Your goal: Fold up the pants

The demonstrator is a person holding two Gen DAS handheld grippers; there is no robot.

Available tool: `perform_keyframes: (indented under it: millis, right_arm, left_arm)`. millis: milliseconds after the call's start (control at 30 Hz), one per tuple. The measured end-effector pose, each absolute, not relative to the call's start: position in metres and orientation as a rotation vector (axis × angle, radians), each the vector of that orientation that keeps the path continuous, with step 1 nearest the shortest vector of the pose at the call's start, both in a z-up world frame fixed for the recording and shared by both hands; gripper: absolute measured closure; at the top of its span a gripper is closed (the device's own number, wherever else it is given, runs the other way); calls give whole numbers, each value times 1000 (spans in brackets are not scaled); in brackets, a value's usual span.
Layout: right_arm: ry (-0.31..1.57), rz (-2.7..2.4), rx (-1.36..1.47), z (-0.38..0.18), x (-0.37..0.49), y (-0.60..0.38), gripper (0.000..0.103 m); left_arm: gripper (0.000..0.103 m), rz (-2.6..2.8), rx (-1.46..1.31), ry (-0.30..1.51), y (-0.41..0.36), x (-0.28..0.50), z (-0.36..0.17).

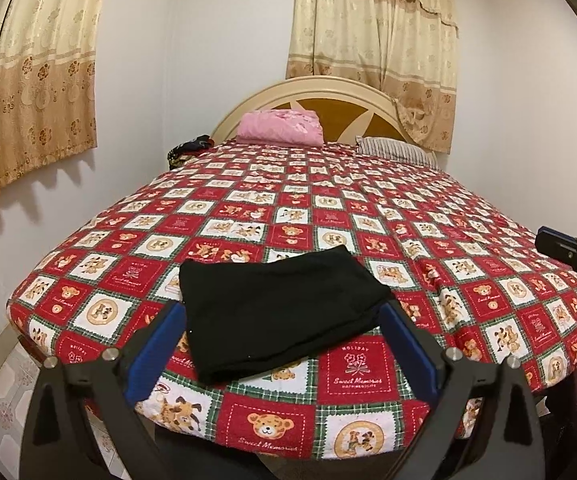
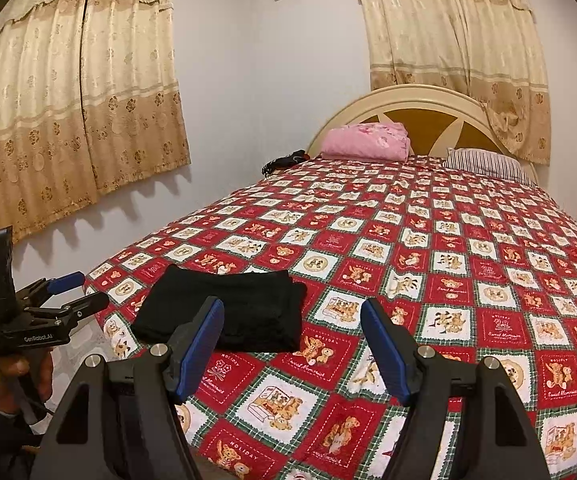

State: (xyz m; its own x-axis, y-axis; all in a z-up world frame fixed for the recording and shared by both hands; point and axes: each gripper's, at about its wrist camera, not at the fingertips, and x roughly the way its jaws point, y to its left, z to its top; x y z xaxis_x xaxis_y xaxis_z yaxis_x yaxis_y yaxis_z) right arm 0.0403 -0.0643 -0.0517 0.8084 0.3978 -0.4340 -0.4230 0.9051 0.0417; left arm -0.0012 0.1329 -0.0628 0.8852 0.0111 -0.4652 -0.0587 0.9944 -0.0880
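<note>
Black pants (image 1: 280, 312) lie folded into a compact bundle on the red patterned bedspread (image 1: 328, 208) near the foot of the bed. They also show in the right wrist view (image 2: 228, 312). My left gripper (image 1: 284, 312) is open and empty, held back from the bed's edge with the bundle between its blue pads in the view. It also shows from the side at the left of the right wrist view (image 2: 84, 292). My right gripper (image 2: 292, 316) is open and empty, just right of the bundle and above the bedspread. Its tip shows at the right edge of the left wrist view (image 1: 568, 248).
A pink folded blanket (image 1: 280, 128) and a striped pillow (image 1: 396, 152) lie at the headboard (image 1: 352, 92). A dark item (image 1: 188, 148) sits at the bed's far left corner. Curtains (image 1: 32, 92) hang on both walls. Tiled floor (image 1: 0, 400) shows left of the bed.
</note>
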Motion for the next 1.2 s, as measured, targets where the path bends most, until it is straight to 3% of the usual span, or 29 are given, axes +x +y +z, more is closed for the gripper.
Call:
perform_keyframes:
  millis: [1200]
  right_arm:
    - [429, 449, -58, -43, 32, -62, 31]
  left_arm:
    - [0, 52, -49, 447, 125, -7, -50]
